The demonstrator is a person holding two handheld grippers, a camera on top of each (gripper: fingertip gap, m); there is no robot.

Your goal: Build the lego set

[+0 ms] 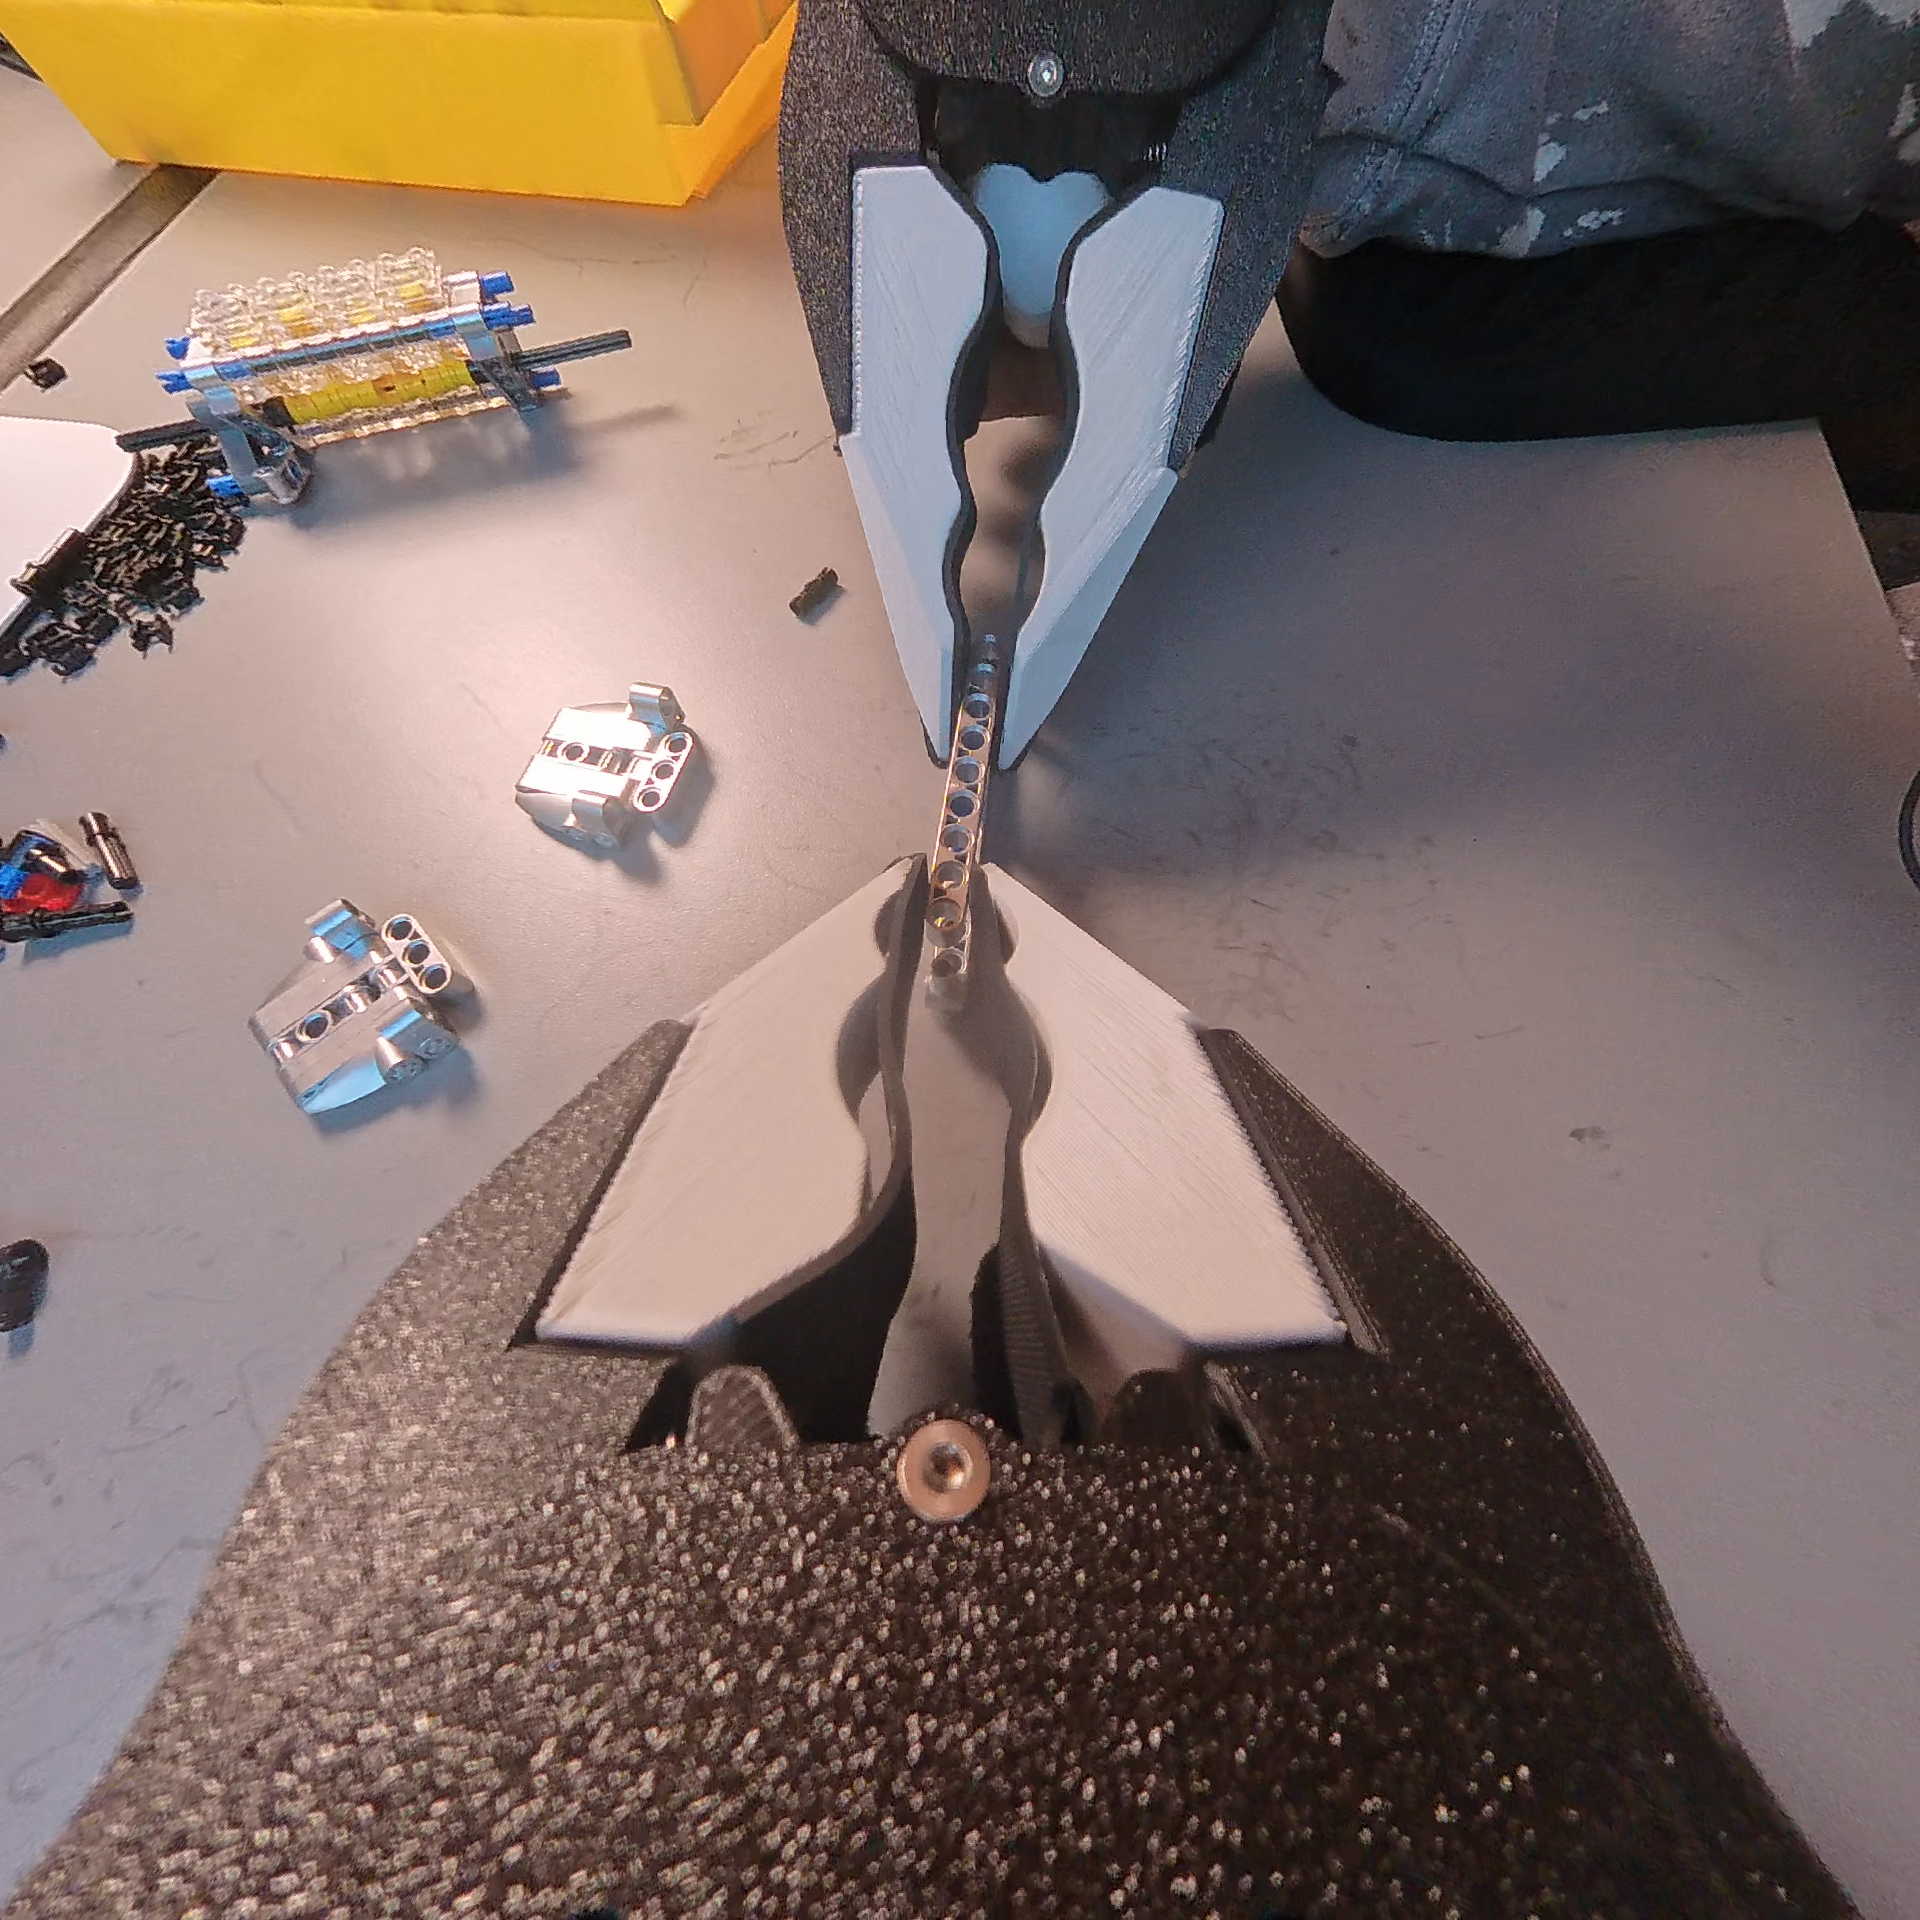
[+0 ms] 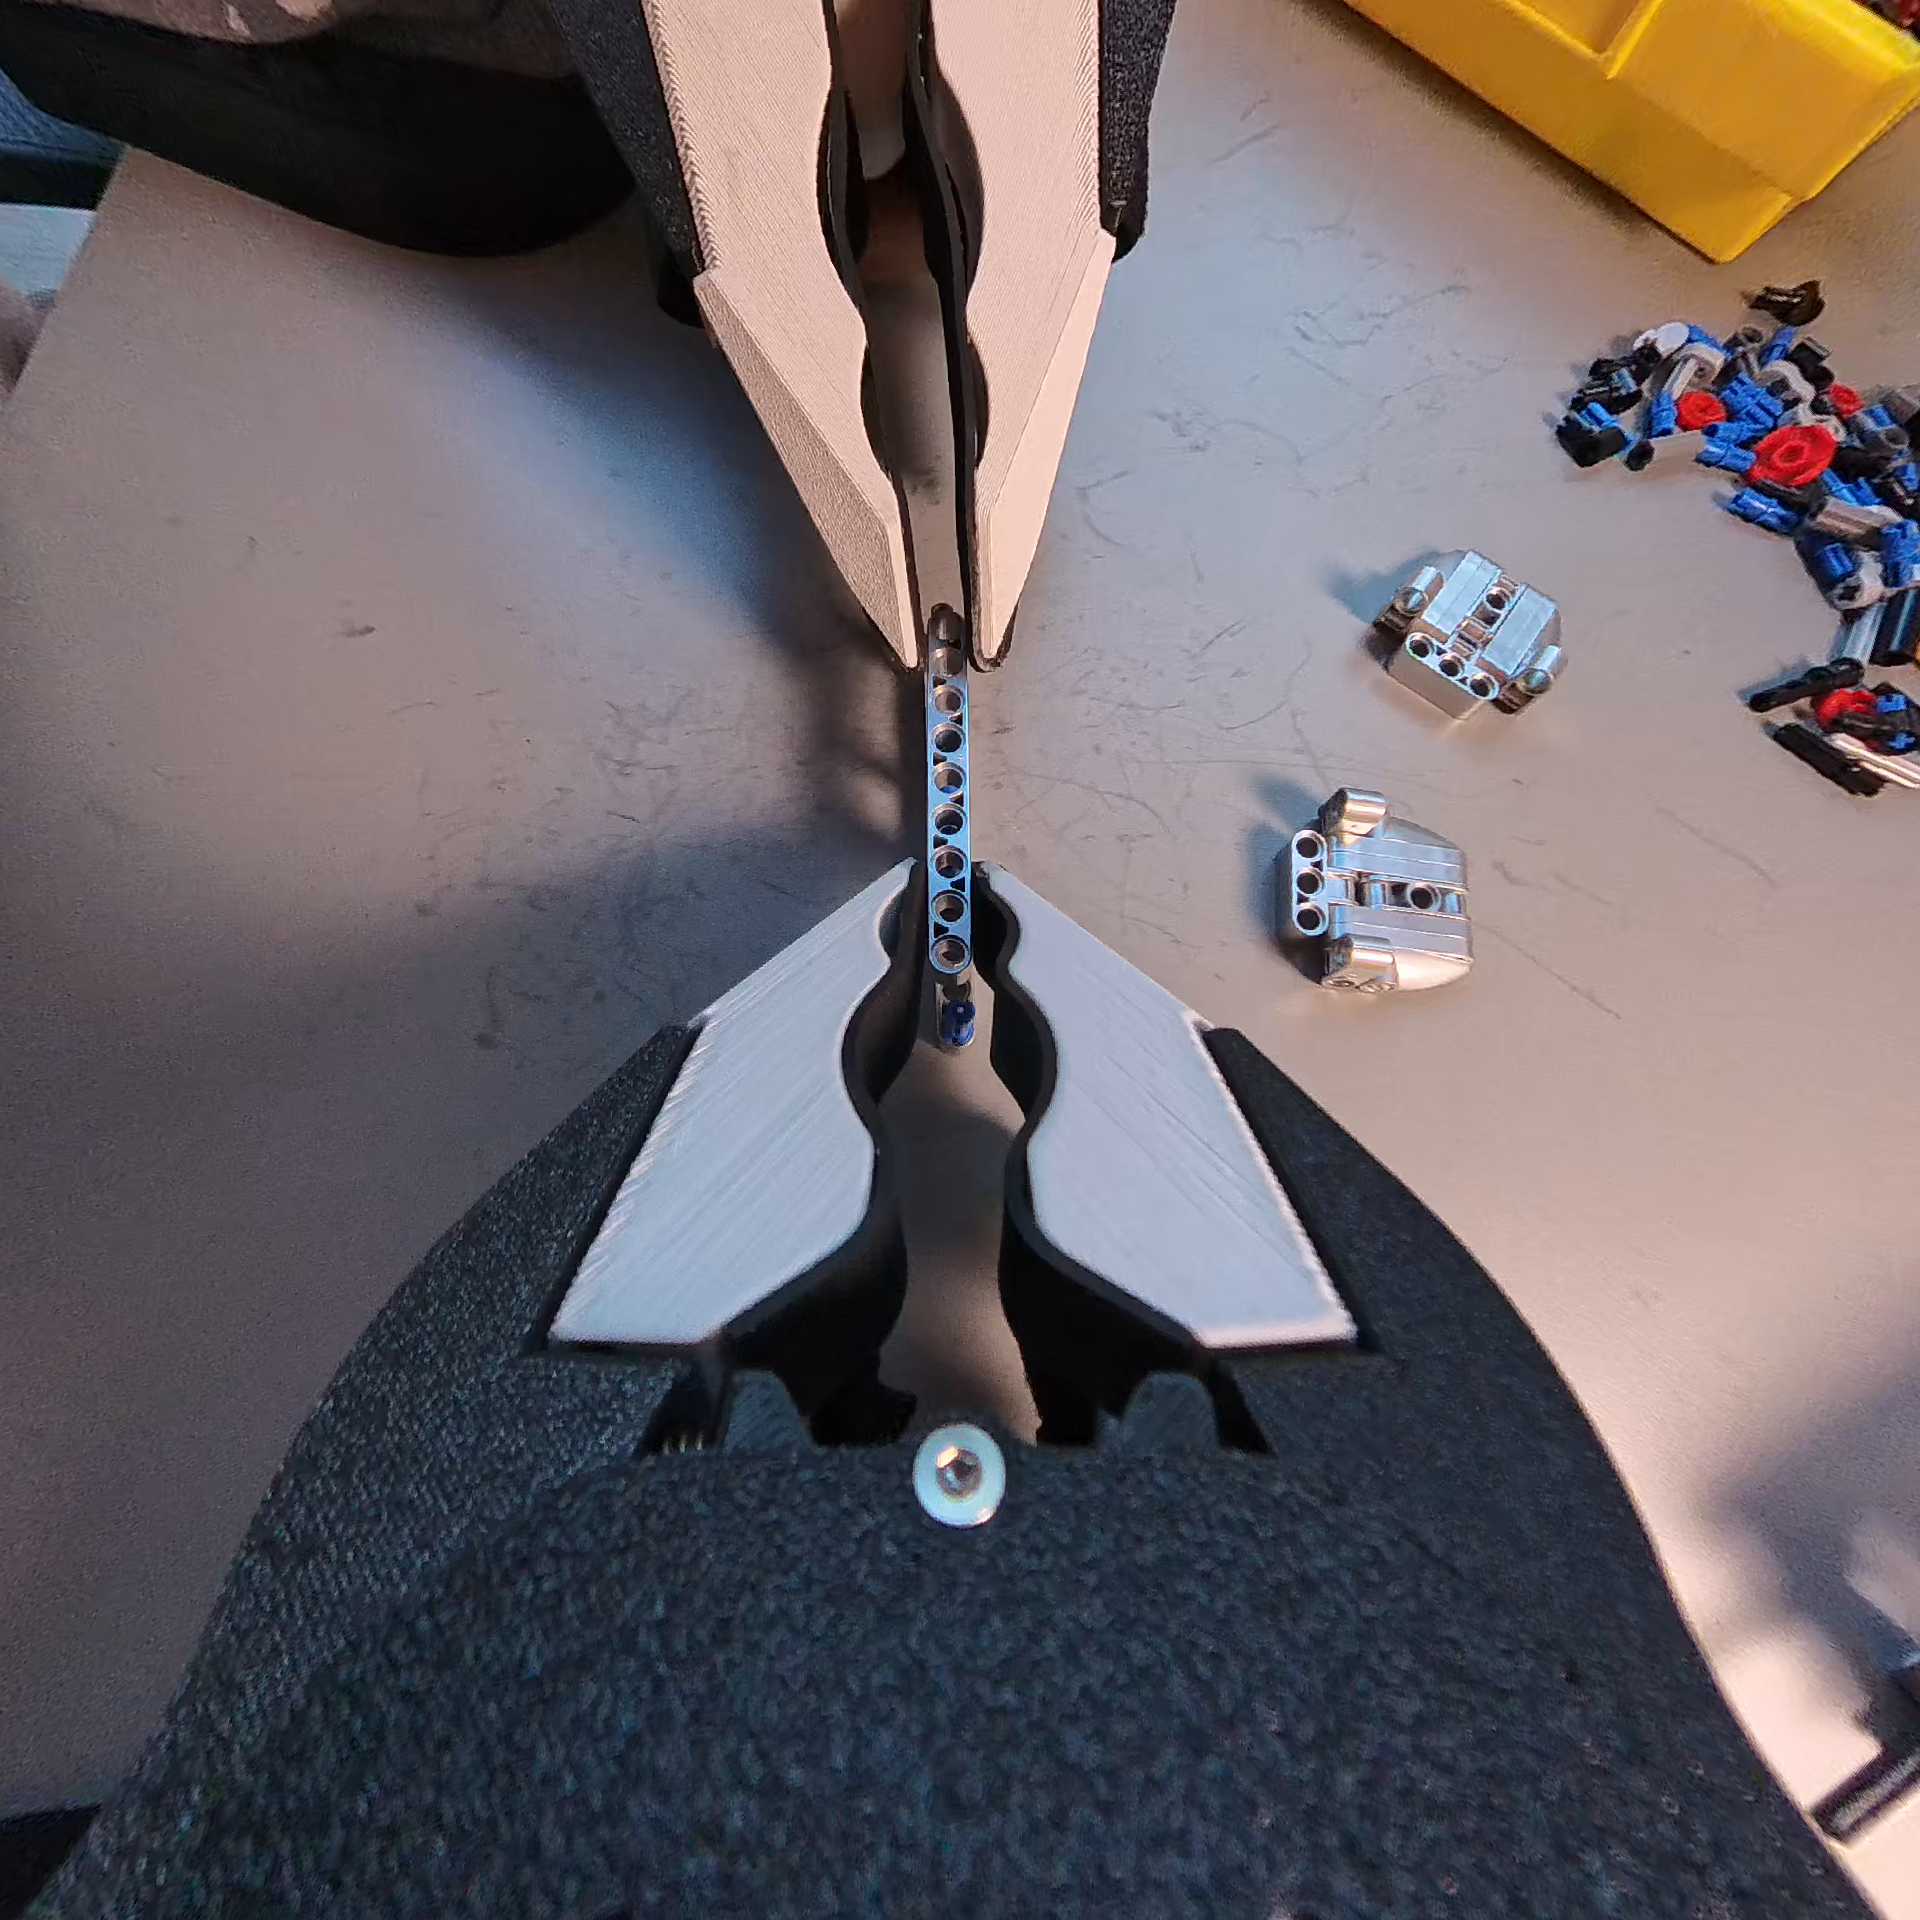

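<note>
Nearest the lens, the left claw (image 1: 954,868) gripped one end of a thin silver perforated beam (image 1: 964,821); the right claw (image 2: 948,868) clamped the opposite end, its long axis spanning straight between them above the grey table (image 1: 1455,831).

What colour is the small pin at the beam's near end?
Blue pin, clearest in the right wrist view.

The left gripper (image 1: 954,868) pinches a glossy, silver-finished plastic beam (image 1: 964,821) between ridged, matt white fingers (image 1: 769,1132) set in rough, speckled black shells; the right gripper (image 2: 951,868) looks alike. Beneath both, the table (image 1: 1455,831) is smooth, scuffed matt grey.
</note>
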